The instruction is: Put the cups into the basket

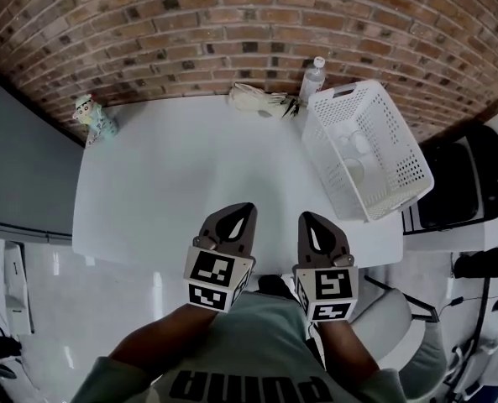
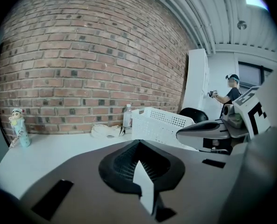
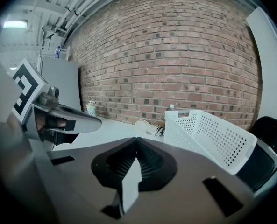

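Grey-green shirt cloth and two bare forearms fill the bottom of the head view. Just beyond them, each hand carries a cube with black-and-white square markers. The left gripper [image 1: 243, 215] and right gripper [image 1: 308, 223] hang side by side over the near edge of the smooth white tabletop [image 1: 181, 183]. Their grey, teardrop-shaped jaws are pressed together, with nothing between the ribbed black pads of either.

A rectangular white plastic basket [image 1: 400, 154], its walls pierced with small round holes, stands at the tabletop's right side. Pale, rounded cups [image 1: 354, 146] lie inside it, at least two.

Just behind the basket stands a clear, capped bottle [image 1: 313, 80], beside a crumpled white bundle [image 1: 261, 101]. A small cartoon figurine [image 1: 94, 117] stands at the far left corner, against the rough red brick wall [image 1: 232, 32].
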The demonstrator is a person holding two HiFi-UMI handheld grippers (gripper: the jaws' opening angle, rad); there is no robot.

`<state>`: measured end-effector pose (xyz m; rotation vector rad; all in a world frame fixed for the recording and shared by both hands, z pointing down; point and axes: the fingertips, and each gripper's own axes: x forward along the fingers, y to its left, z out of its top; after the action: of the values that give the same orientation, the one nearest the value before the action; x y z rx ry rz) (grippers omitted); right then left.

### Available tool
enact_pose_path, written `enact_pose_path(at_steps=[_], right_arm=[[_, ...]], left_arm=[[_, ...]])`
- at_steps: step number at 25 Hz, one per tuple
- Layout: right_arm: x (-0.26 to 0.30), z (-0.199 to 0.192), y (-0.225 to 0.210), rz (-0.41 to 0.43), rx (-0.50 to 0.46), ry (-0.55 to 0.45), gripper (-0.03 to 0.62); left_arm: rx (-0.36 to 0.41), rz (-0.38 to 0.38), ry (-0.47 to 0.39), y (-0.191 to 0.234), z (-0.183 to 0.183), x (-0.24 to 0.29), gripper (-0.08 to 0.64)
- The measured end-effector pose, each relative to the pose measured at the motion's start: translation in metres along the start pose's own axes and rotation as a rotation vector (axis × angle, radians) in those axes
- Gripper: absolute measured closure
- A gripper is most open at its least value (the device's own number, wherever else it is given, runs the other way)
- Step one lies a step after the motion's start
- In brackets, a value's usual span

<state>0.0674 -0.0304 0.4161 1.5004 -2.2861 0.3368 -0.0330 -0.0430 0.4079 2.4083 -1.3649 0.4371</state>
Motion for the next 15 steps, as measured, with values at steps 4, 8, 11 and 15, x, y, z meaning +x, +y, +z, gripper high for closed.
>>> enact_pose_path(at_steps=[4, 8, 11, 15], right_arm=[[-0.015, -0.010, 0.018, -0.046, -0.004, 0.009, 0.578], [-0.030, -0.013, 0.038, -0.084, 0.001, 0.000, 0.578], [-0.042, -0.012, 0.055, -0.103, 0.005, -0.004, 0.578], [-0.062, -0.014, 0.072, -0.113, 0.006, -0.011, 0.578]], left_arm=[[0.018, -0.034, -0.021, 0.000, -0.007, -0.023, 0.554], [0.028, -0.058, -0.030, 0.003, -0.017, -0.050, 0.554], [0.032, -0.072, -0.038, 0.006, -0.022, -0.071, 0.554], [0.027, -0.089, -0.049, 0.003, -0.029, -0.094, 0.554]])
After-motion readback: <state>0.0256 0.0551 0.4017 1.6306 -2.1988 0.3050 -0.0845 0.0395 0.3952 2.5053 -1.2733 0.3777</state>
